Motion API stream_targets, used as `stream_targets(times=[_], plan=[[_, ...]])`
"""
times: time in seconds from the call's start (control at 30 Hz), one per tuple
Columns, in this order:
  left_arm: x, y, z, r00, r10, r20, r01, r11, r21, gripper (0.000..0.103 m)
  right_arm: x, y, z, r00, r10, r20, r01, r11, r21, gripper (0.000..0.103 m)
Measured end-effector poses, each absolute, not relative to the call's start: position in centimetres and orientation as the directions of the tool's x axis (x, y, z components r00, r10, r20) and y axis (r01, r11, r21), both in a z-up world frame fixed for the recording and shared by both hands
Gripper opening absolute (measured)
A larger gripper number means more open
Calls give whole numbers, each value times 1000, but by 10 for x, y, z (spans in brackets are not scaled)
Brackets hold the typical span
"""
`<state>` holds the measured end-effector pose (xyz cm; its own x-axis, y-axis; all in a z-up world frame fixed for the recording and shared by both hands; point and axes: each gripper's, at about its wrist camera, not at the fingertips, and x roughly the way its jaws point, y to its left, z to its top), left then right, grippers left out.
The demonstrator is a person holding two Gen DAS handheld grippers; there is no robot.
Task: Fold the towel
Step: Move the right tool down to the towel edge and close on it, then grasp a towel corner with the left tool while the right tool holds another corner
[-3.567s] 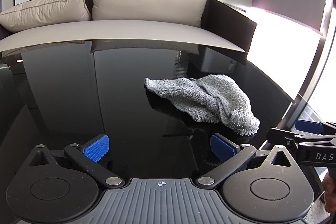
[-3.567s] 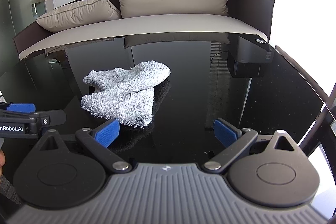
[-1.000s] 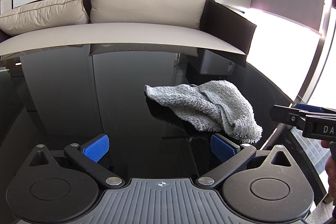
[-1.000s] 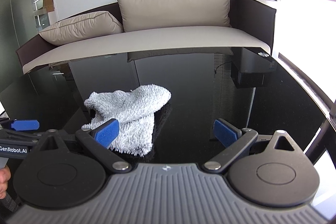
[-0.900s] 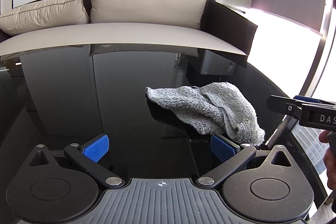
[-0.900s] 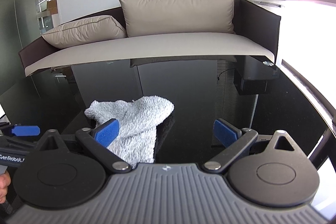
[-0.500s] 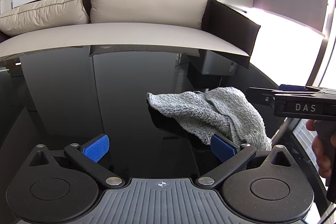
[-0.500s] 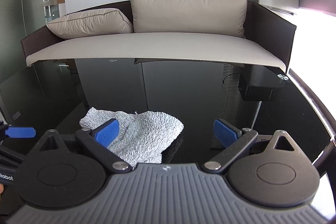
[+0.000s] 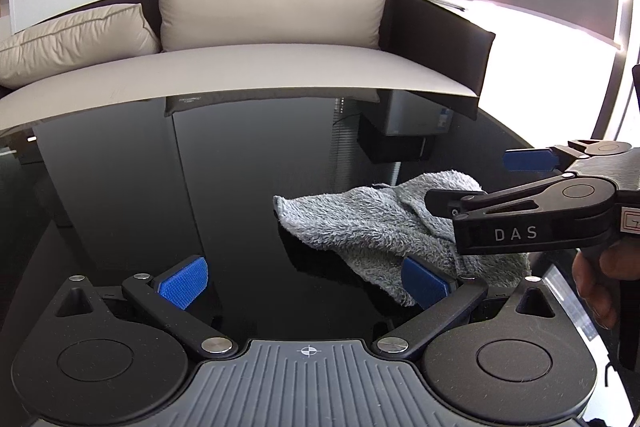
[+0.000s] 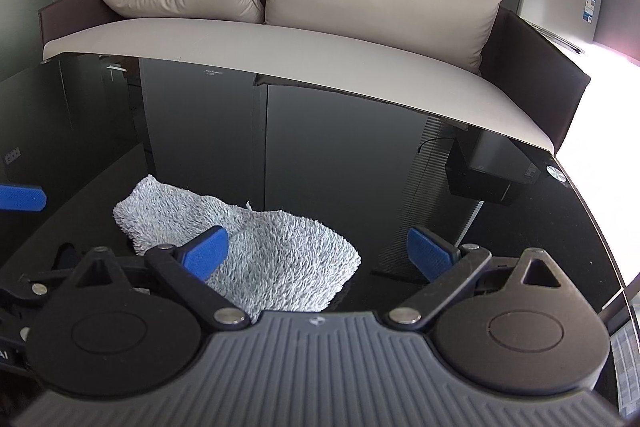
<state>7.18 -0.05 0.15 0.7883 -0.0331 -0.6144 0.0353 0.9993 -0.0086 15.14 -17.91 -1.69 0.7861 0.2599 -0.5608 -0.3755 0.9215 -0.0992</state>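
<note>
Since a moment ago, the right gripper (image 10: 318, 253) has swung in above the towel (image 10: 256, 247), a crumpled grey heap on the black table (image 10: 340, 167). Both it and the left gripper (image 9: 304, 285) gape wide, empty.

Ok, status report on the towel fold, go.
Left hand-held gripper open, low by the towel. Right hand-held gripper open, over it. Towel crumpled on the table, not gripped. Nothing in the way.
</note>
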Motion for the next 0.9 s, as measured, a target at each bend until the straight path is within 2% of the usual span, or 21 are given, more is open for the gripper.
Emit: stream_targets(times=[0.03, 0.1, 0.13, 0.2, 0.23, 0.27, 0.3, 0.53, 0.9], plan=[[73, 0, 2, 788, -37, -615, 36, 999, -14, 102, 153, -179, -18, 787, 257, -561, -376, 921, -107, 97], [75, 1, 2, 787, -38, -615, 34, 999, -18, 102, 156, -180, -20, 791, 245, -561, -372, 920, -122, 86], [75, 1, 1, 788, -37, -615, 33, 999, -17, 102, 159, -181, -21, 788, 240, -568, -371, 920, -125, 83], [76, 1, 1, 785, -38, -618, 34, 999, -19, 102, 164, -183, -24, 770, 252, -587, -381, 918, -107, 65], [76, 1, 1, 785, -39, -618, 35, 999, -19, 102, 166, -185, -25, 762, 259, -593, -384, 919, -92, 60], [76, 1, 0, 785, -40, -618, 36, 999, -18, 102, 169, -187, -26, 754, 267, -600, -386, 919, -76, 50], [76, 1, 0, 785, -39, -618, 36, 999, -17, 102, 170, -189, -26, 751, 272, -602, -385, 920, -65, 46], [76, 1, -1, 782, -35, -622, 33, 999, -15, 102, 168, -200, -18, 777, 266, -570, -353, 935, -45, 46], [77, -1, -5, 776, -36, -629, 39, 999, -9, 102, 163, -222, -17, 792, 183, -582, -277, 958, -75, 46]])
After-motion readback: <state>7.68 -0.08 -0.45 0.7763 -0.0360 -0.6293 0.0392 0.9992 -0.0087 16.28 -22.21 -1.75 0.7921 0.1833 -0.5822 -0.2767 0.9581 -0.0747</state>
